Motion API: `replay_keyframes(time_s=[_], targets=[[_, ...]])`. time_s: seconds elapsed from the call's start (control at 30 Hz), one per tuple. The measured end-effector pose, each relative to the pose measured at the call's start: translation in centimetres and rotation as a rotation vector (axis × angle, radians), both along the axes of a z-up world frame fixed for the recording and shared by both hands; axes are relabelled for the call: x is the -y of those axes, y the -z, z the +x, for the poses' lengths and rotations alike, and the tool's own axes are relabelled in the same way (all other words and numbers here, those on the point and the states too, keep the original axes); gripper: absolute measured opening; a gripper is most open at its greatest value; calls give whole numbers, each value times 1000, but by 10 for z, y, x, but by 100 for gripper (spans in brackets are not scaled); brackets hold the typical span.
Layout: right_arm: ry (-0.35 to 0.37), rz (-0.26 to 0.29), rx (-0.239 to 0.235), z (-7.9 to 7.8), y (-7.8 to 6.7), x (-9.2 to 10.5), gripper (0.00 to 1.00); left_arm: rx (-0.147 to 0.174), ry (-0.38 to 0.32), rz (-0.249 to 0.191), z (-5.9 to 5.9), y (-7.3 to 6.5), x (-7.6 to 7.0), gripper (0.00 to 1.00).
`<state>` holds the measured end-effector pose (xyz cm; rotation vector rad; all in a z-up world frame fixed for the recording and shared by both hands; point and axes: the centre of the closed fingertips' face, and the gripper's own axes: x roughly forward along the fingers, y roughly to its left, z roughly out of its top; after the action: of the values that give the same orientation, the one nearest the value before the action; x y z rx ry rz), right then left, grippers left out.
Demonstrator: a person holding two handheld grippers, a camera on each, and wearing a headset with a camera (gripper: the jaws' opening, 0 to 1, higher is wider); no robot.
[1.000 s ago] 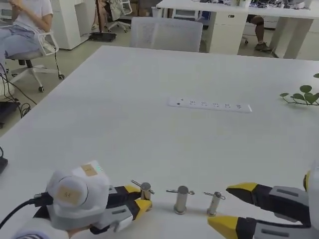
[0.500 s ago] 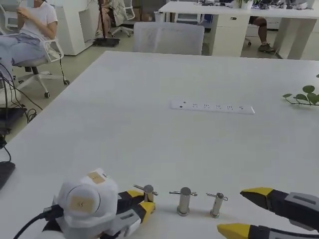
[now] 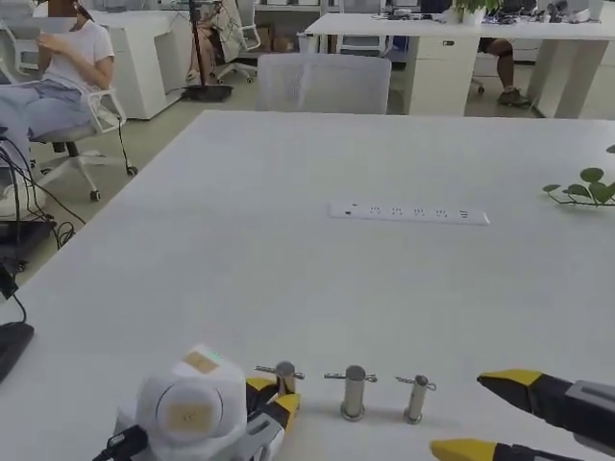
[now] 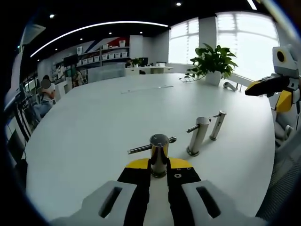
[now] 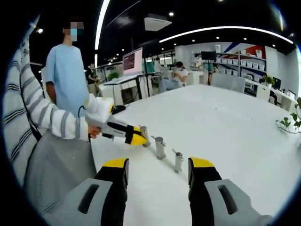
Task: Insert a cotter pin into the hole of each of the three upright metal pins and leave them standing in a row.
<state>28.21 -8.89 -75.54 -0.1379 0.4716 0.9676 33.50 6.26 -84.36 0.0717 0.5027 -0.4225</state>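
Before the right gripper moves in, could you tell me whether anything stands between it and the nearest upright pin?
Nothing visible does: only bare table lies between the open right gripper and the nearest pin, in both the head view and the right gripper view.

On the table (image 3: 240, 250) before me three pins stood in one row: the left pin (image 3: 284, 375), the middle pin (image 3: 353, 392) and the right pin (image 3: 416, 397). My left gripper (image 3: 279, 397) was closed around the foot of the left pin. My right gripper (image 3: 459, 415) was near the right of the row, jaws apart. Behind the row, well apart, lay a power strip (image 3: 408, 213), and a plant (image 3: 584, 187) was at the right edge.
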Motion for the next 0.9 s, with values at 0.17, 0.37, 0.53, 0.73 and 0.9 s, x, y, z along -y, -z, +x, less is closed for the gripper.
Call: replay_keyframes(time_s=[0.17, 0.37, 0.53, 0.73, 0.9], targets=[[9, 2, 5, 1, -2, 4, 53, -1, -23, -3, 1, 0, 0, 11], [13, 5, 5, 0, -1, 5, 53, -1, -30, -2, 1, -1, 0, 12], [14, 7, 1, -1, 0, 6, 54, -2, -10, -30, 2, -7, 4, 20], [16, 8, 2, -2, -1, 6, 55, -26, 14, -17, -3, -2, 5, 28], [22, 4, 2, -3, 0, 9, 57, -39, 46, -42, -11, -7, 6, 38]])
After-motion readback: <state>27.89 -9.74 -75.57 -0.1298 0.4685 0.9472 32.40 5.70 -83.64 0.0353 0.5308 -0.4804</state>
